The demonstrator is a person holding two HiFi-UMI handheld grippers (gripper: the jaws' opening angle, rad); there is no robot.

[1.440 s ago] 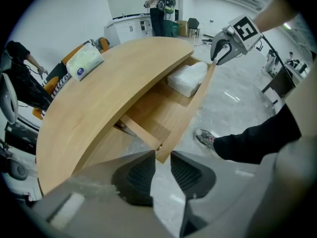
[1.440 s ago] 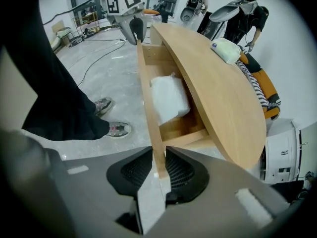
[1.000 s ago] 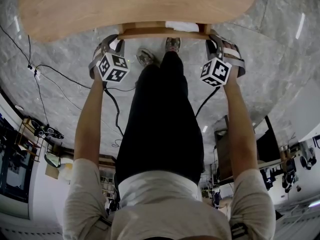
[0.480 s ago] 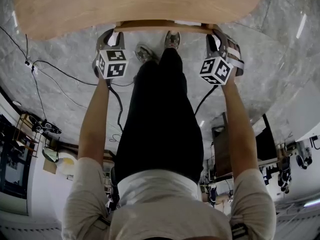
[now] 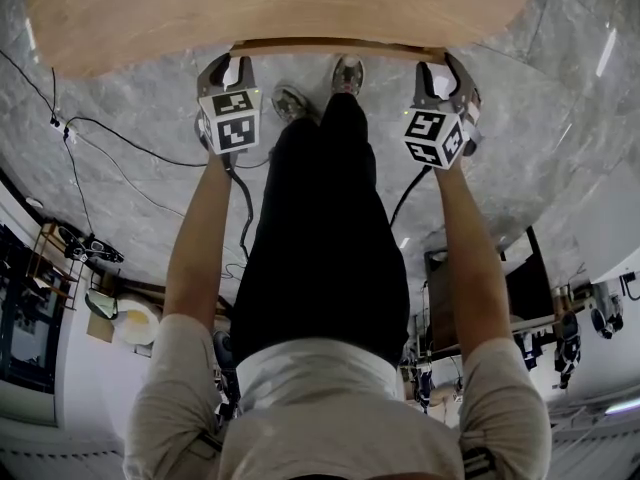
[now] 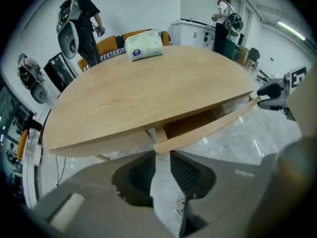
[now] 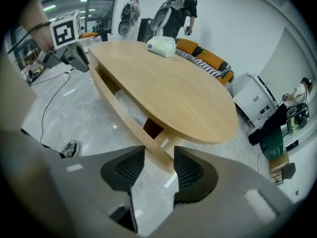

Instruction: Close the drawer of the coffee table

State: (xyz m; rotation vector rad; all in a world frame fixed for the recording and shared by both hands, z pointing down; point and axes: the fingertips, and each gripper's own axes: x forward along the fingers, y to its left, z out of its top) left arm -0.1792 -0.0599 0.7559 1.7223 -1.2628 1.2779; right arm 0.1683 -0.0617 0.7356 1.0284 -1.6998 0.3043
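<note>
The wooden coffee table [image 5: 280,8] fills the top of the head view. Its drawer front [image 5: 330,44] shows only as a thin strip under the table's edge. In the left gripper view the drawer front [image 6: 208,128] stands a little out, with a slot of dark inside behind it. My left gripper [image 5: 228,66] is open, its tips [image 6: 162,155] at the drawer front's left end. My right gripper [image 5: 440,68] has just been opening. The drawer front's right end [image 7: 158,152] lies between its fingertips, and the pads stand off it.
A white tissue pack [image 6: 143,44] lies on the far side of the tabletop. My legs and shoes [image 5: 345,78] stand between the two grippers, under the drawer. Cables [image 5: 110,148] run over the marble floor at left. People and an orange sofa [image 7: 208,56] are beyond the table.
The drawer has slid in under the tabletop; its contents no longer show. Both grippers have moved toward the table and rolled. The right jaws have spread.
</note>
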